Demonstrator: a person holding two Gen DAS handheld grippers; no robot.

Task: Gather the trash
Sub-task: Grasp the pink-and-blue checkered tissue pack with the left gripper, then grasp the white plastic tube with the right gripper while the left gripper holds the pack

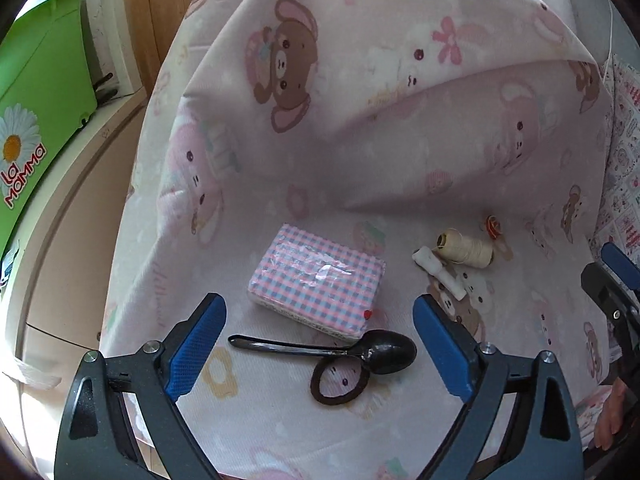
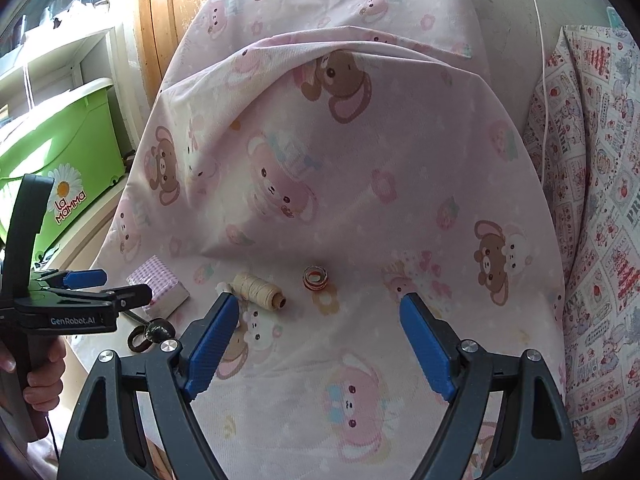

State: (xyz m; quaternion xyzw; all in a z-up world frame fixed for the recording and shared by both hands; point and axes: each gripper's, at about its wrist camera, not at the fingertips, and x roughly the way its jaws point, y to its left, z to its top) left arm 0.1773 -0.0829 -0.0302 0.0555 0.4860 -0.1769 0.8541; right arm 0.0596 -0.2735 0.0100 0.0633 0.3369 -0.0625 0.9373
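Small items lie on a pink cartoon bedsheet (image 1: pixel 360 168). In the left wrist view a pink-and-blue checked tissue pack (image 1: pixel 316 280) lies ahead, with a black plastic spoon (image 1: pixel 360 350) and a brown hair tie (image 1: pixel 340 380) just before it. My left gripper (image 1: pixel 320 344) is open above the spoon and holds nothing. To the right lie a cream thread spool (image 1: pixel 466 248), a white plastic piece (image 1: pixel 440 272) and a small orange-red roll (image 1: pixel 493 224). My right gripper (image 2: pixel 320 340) is open and empty, just short of the spool (image 2: pixel 258 290) and the roll (image 2: pixel 316 278).
A green plastic box (image 1: pixel 44 92) marked "La Mamma" stands on a pale ledge at the left. A patterned pillow (image 2: pixel 600 208) lies at the right. The sheet rises in a fold (image 2: pixel 340 92) behind the items. The left gripper (image 2: pixel 76 300) shows at the right view's left edge.
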